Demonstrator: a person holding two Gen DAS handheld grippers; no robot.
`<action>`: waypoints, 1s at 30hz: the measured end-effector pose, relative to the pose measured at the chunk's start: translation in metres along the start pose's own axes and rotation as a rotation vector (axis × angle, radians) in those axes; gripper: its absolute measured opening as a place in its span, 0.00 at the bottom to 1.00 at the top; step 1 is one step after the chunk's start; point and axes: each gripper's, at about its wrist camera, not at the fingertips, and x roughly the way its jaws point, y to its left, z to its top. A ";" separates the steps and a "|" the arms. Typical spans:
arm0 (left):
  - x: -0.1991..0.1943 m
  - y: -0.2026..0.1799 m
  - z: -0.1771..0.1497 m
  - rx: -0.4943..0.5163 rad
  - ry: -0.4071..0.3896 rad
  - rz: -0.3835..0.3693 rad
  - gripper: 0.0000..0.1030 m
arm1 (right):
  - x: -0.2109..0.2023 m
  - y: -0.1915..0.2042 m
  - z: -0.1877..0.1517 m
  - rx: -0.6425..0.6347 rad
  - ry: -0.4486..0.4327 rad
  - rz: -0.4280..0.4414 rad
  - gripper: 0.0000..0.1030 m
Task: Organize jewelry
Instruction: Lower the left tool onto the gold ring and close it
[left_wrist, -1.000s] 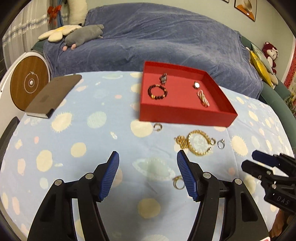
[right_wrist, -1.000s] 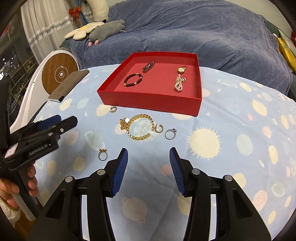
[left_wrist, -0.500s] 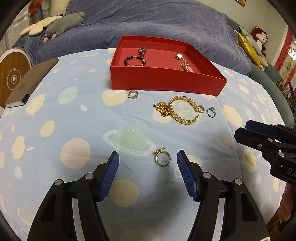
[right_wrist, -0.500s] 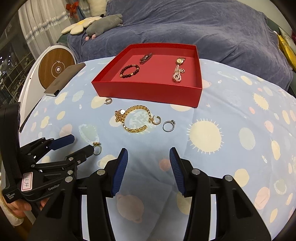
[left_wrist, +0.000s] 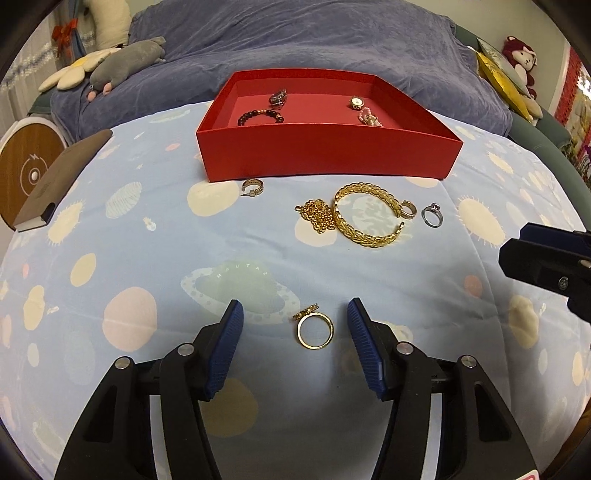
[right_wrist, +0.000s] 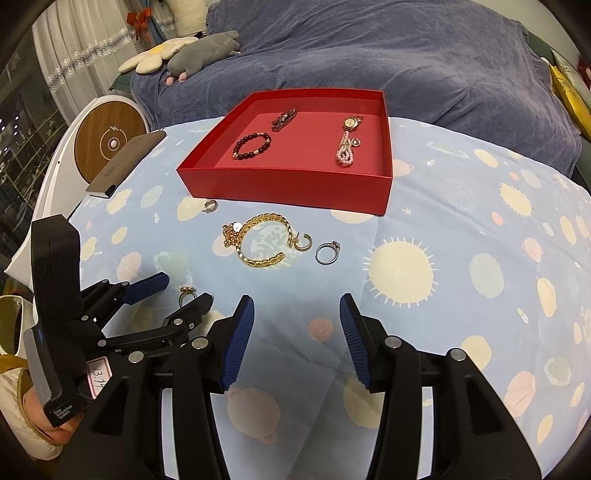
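Observation:
A gold ring (left_wrist: 314, 329) (right_wrist: 185, 293) lies on the planet-print cloth between the blue pads of my left gripper (left_wrist: 294, 334) (right_wrist: 183, 293). Its jaws are closing and neither pad touches the ring. A red tray (left_wrist: 325, 153) (right_wrist: 288, 181) further back holds a dark bead bracelet (left_wrist: 260, 115) (right_wrist: 252, 145), a brooch (right_wrist: 283, 118), a small watch (right_wrist: 351, 123) and a pearl piece (right_wrist: 346, 149). In front of it lie a gold bangle (left_wrist: 367, 214) (right_wrist: 264, 238), a gold chain (left_wrist: 317, 215), two hoop earrings (left_wrist: 252, 186) (left_wrist: 407, 209) and a silver ring (left_wrist: 432, 215) (right_wrist: 327, 252). My right gripper (right_wrist: 296, 338) hangs open over bare cloth.
A brown notebook (left_wrist: 62, 177) (right_wrist: 125, 164) lies at the table's left edge beside a round wooden charger (right_wrist: 109, 142). A blue-covered sofa (left_wrist: 295, 40) with plush toys (left_wrist: 122, 62) stands behind the table. A person's hand (right_wrist: 33, 413) holds the left gripper.
My left gripper has dropped and moved in over the gold ring, which now sits between its pads; the pads have drawn closer together. The right gripper has stayed in place.

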 end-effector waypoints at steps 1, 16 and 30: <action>-0.001 0.002 0.000 -0.001 0.001 -0.003 0.51 | -0.001 0.000 0.000 0.000 -0.002 0.002 0.45; -0.006 0.018 -0.004 -0.017 -0.004 -0.027 0.33 | 0.000 0.008 -0.002 -0.017 0.001 0.004 0.49; -0.006 0.006 -0.006 0.020 -0.016 -0.072 0.16 | 0.002 0.010 0.001 -0.023 0.004 0.009 0.49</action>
